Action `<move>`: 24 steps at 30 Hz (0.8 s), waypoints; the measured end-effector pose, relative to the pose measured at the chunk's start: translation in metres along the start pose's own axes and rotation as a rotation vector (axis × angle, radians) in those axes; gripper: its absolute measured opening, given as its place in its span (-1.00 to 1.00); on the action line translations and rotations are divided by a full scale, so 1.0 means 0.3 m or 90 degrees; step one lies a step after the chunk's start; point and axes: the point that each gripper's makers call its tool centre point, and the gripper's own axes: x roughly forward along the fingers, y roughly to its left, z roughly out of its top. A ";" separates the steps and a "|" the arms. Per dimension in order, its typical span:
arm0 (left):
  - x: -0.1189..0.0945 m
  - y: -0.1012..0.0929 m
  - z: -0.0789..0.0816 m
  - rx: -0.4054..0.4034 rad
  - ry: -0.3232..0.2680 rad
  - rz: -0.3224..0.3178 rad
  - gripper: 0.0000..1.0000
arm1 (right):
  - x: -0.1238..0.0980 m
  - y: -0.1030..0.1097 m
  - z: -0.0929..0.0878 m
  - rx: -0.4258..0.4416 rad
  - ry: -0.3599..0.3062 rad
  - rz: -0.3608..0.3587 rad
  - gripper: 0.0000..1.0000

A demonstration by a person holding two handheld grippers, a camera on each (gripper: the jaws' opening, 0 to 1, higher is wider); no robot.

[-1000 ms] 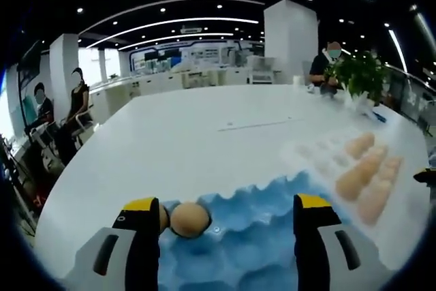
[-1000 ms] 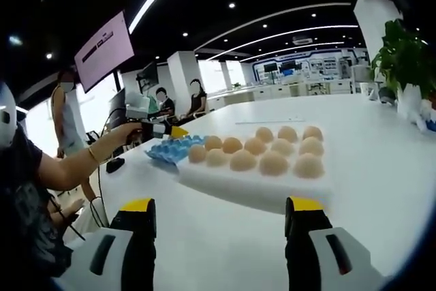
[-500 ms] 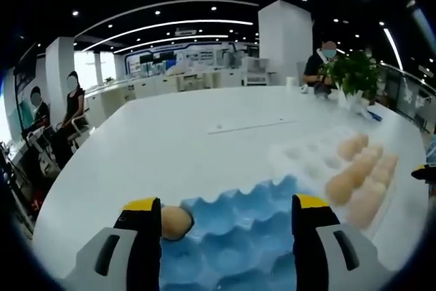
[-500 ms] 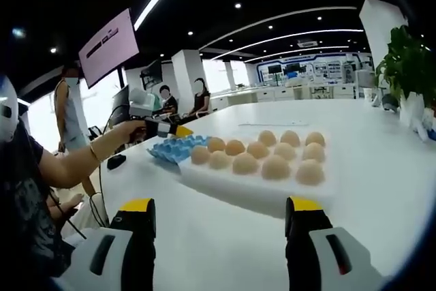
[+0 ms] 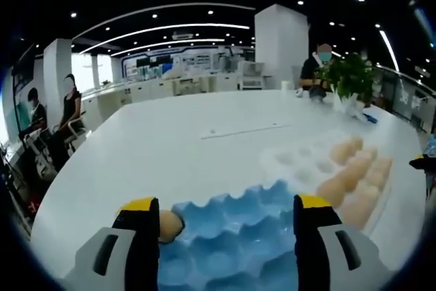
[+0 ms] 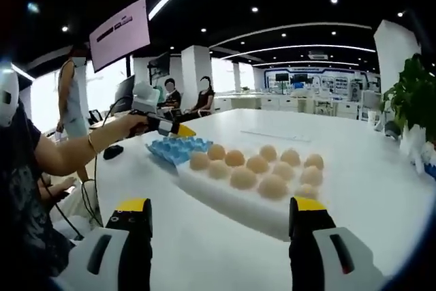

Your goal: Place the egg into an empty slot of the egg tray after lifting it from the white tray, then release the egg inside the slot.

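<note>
Right gripper view: left gripper (image 6: 178, 129) hovers released over blue egg tray (image 6: 176, 148).

Matt blue egg tray (image 5: 231, 236) — smooth table (image 5: 170, 148)

No text, label, brand or number can be read in either view. In the right gripper view a pink screen (image 6: 121, 33) hangs near the ceiling with a few dark lines on it, but they are too small and blurred to read. The lit wall panels (image 5: 174, 63) far behind the tabletop (image 5: 170, 148) carry marks that are also too blurred.
</note>
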 end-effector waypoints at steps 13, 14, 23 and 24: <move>0.005 -0.017 -0.004 -0.006 0.000 -0.008 0.68 | 0.013 -0.027 0.003 -0.001 0.011 0.007 0.79; 0.003 -0.021 -0.005 -0.007 -0.001 -0.009 0.67 | 0.013 -0.028 0.003 -0.001 0.011 0.006 0.79; -0.014 -0.037 0.020 -0.014 -0.016 -0.015 0.67 | 0.018 -0.051 -0.011 0.001 0.016 0.006 0.78; -0.010 -0.034 0.026 -0.015 -0.018 -0.019 0.67 | 0.018 -0.051 -0.010 -0.002 0.016 0.006 0.78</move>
